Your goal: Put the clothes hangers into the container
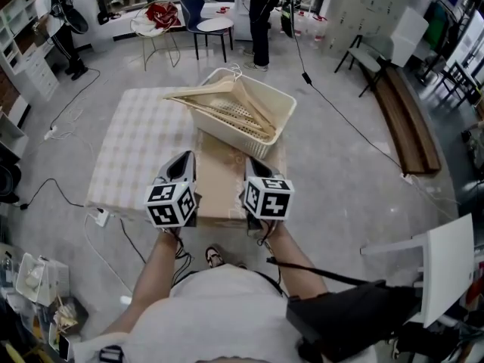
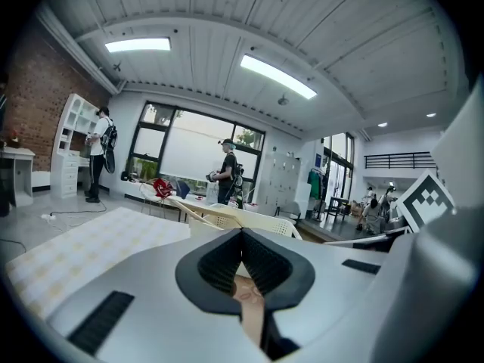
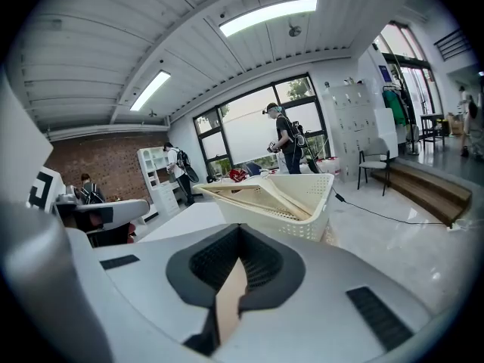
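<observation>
A cream perforated basket (image 1: pixel 276 104) stands at the far end of a cardboard sheet (image 1: pixel 219 174) on a low table. Several wooden clothes hangers (image 1: pixel 227 106) lie inside it; one (image 1: pixel 198 91) rests across its left rim, and a wire hook pokes above the back edge. My left gripper (image 1: pixel 184 159) and right gripper (image 1: pixel 254 165) hover side by side just short of the basket. Both are shut, with nothing between their jaws. The basket (image 3: pixel 302 199) and hangers (image 3: pixel 261 191) fill the middle of the right gripper view. The left gripper (image 2: pixel 242 233) shows the basket (image 2: pixel 257 219) just past its jaws.
A checkered cloth (image 1: pixel 132 146) covers the table left of the cardboard. A power strip (image 1: pixel 100 216) and cables lie on the floor at left. A white chair (image 1: pixel 446 267) stands near right, a wooden bench (image 1: pixel 408 119) far right. People and chairs (image 1: pixel 208 25) are at the back.
</observation>
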Available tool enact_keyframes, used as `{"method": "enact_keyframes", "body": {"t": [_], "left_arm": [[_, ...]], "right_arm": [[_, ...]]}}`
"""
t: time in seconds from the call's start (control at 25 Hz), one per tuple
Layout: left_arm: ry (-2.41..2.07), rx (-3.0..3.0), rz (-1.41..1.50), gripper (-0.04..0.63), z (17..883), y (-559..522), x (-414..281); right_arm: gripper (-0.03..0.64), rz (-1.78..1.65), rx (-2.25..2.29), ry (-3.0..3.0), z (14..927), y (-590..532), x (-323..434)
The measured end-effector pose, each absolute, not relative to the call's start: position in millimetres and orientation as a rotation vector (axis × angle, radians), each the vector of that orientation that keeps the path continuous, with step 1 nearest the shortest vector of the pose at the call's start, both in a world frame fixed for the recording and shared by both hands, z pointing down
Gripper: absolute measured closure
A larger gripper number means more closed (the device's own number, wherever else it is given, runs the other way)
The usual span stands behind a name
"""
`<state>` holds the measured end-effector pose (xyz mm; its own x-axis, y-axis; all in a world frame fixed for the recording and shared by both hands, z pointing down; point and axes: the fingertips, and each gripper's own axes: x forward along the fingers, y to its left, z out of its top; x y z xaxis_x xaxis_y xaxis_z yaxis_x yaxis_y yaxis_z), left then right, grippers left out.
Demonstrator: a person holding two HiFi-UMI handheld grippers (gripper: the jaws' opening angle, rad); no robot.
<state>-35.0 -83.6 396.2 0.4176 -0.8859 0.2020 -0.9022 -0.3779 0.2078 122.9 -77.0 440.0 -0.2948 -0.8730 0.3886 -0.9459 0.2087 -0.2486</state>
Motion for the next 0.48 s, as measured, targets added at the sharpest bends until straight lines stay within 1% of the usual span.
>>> {"method": "enact_keyframes", "body": {"t": [0.48], "left_arm": [[-1.612, 2.331, 0.044, 0.584, 390, -107, -56]], "right_arm": [[0.601, 0.637, 1.764, -2.295, 436, -90, 130]]}}
